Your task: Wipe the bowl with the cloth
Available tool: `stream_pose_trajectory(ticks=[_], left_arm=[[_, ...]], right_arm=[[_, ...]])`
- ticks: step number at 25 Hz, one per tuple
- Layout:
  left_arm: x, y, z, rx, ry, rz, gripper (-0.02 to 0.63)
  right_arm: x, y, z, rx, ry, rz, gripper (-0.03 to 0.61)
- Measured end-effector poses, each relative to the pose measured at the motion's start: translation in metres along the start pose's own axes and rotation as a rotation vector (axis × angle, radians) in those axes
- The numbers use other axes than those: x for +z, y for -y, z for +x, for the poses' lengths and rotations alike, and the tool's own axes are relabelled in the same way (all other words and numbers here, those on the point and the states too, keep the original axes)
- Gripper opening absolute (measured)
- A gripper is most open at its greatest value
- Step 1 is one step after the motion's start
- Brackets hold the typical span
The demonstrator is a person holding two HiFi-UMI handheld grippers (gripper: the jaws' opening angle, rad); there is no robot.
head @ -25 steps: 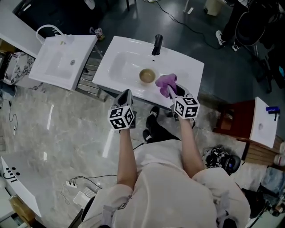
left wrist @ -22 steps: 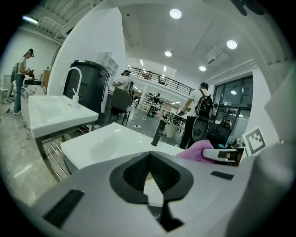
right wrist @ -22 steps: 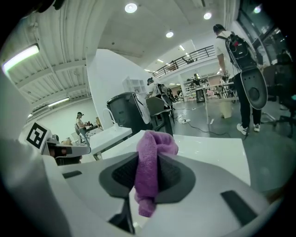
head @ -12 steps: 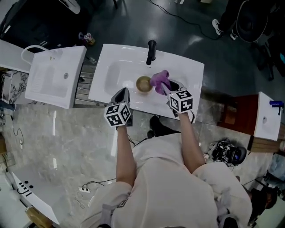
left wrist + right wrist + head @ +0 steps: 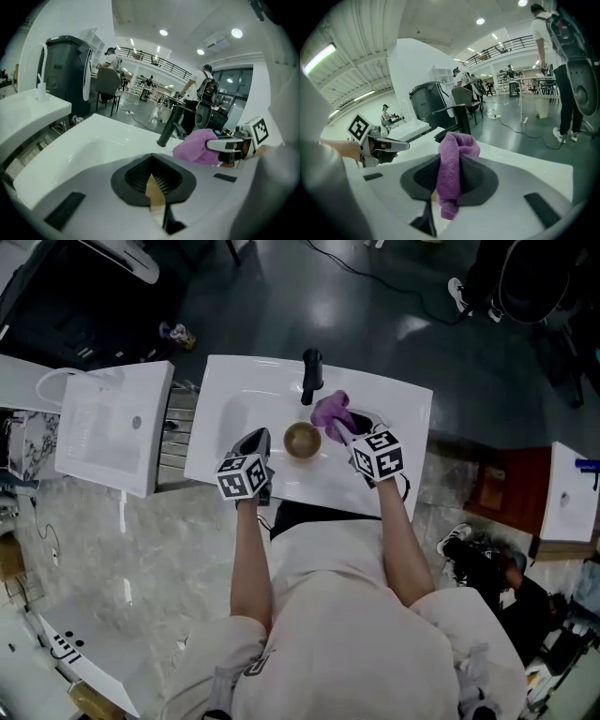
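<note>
1. The cloth (image 5: 330, 411) is clamped in the right tool (image 5: 342, 432). The jaws are closed on a fold of it, and it is held just to the right of the tap (image 5: 311, 376).
2. The bowl (image 5: 302, 440) is seen upright in the white sink (image 5: 394, 409), just on the person's side of the tap. The cloth is close by its rim, but whether they touch cannot be made out.
3. The left tool (image 5: 260, 435) is poised left of the tap and nearer the person, with its jaws drawn together at the tips on nothing. Only a brown sliver of the bowl is glimpsed past them, and the bowl is not gripped.
4. The fetching of the cloth can be counted as done. The wiping itself is judged hardly begun, if at all.
5. What is left, it seems, is for the cloth to be pressed into the bowl and rubbed round, perhaps with the bowl steadied.
</note>
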State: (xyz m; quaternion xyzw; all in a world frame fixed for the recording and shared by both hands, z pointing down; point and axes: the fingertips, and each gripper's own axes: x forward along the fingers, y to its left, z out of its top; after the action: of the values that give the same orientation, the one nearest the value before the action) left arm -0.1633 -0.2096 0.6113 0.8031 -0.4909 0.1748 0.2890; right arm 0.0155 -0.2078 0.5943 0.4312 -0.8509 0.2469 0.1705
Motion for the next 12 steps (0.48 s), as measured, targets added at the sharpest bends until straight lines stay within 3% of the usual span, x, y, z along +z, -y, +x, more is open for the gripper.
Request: stream_pose_trajectory(ticks=[7,12], left_arm=[[-0.038,-0.006,0.041,-0.080,-0.209,0.066,0.008],[-0.062,-0.016,0.063,-0.137,-0.338,0.006,0.015]], right_arm=[[-0.001,0.003,0.004,0.011,-0.026,0.006,0.087],[-0.008,0.006,0.007,0.000,-0.037,0.037,0.087]])
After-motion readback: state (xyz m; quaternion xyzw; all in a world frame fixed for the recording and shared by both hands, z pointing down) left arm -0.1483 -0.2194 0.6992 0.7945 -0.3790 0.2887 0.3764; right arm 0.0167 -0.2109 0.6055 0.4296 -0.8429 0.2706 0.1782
